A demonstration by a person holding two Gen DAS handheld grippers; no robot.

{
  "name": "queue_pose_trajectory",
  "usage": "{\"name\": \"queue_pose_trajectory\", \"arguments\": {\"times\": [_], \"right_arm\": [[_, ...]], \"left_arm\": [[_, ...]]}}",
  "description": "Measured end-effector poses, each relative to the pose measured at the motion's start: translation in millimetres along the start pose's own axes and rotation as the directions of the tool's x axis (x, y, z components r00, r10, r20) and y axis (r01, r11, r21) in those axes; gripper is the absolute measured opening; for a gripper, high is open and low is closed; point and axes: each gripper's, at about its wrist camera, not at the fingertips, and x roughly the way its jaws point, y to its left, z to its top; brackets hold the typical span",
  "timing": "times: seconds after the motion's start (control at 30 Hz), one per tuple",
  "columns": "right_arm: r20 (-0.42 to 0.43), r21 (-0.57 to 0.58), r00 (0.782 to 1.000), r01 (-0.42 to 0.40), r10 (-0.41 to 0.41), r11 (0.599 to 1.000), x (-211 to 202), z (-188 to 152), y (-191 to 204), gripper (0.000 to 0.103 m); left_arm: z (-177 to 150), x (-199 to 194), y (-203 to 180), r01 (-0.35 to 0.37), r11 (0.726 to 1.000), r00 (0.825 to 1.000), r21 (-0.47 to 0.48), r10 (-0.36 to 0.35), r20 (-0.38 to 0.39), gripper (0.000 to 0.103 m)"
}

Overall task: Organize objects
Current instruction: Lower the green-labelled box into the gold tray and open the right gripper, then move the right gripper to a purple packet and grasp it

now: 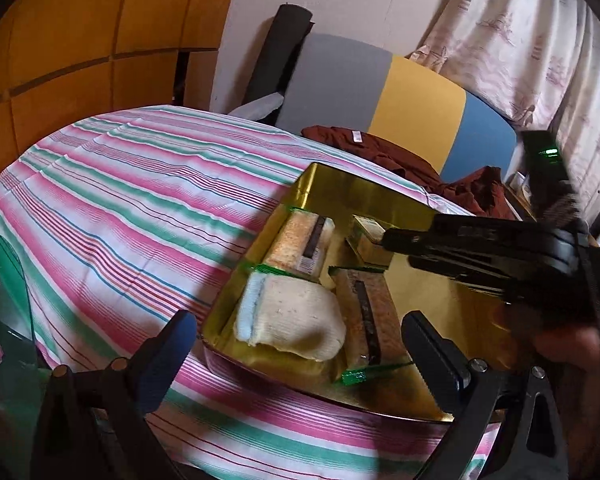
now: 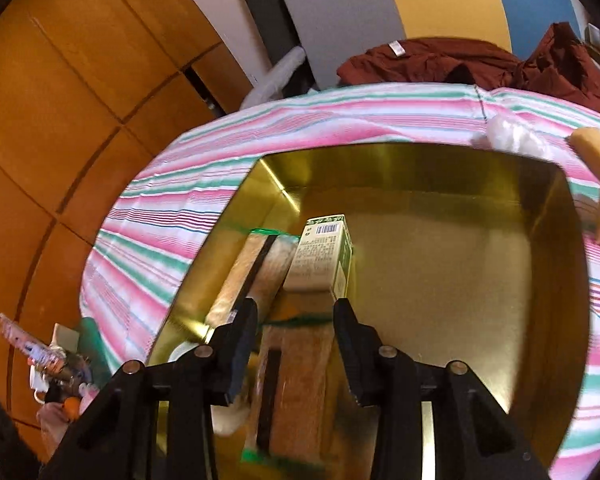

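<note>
Carton lies lengthwise, barcode end away from right tool.

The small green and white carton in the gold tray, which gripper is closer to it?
Right. The right gripper has its open fingertips right at the carton; the left gripper hangs open over the tray's near end, by the folded sock.

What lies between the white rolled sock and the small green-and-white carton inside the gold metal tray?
In the left wrist view, a long brown wrapped snack bar lies between the white rolled sock and the small green-and-white carton in the gold metal tray.
</note>
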Motion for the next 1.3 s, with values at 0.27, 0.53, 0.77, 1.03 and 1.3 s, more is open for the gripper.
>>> {"name": "queue_pose_trajectory", "arguments": {"times": [0.27,0.53,0.77,1.03,1.3], "right_arm": [[0.132,-0.149,0.987,0.106,-0.086,0.983,-57.2,-24.3,4.1,0.040],[0.247,-0.101,0.951,0.214,-0.184,0.972,-107.8,-46.2,-37.7,0.041],[0.253,0.068,0.924,0.278,-0.286,0.958,-135.3,-72.5,-108.0,0.043],[0.175,0.248,0.898,0.358,-0.405,0.900,-146.1,-112.2,-200.8,0.051],[0.246,0.349,0.872,0.328,-0.424,0.878,-161.5,-75.0,-256.7,0.067]], "left_arm": [[-7.8,3.3,-13.3,0.069,0.998,0.997,0.000,-0.069,-0.035,0.103],[-17.5,-0.1,-38.8,0.099,0.991,0.994,0.087,-0.095,-0.046,0.103],[-31.7,-4.9,-67.8,0.202,0.965,0.978,0.166,-0.191,-0.083,0.103],[-54.4,-12.7,-108.0,0.295,0.918,0.955,0.265,-0.270,-0.125,0.103],[-66.6,-17.9,-137.5,0.330,0.893,0.943,0.307,-0.296,-0.153,0.103]]}}
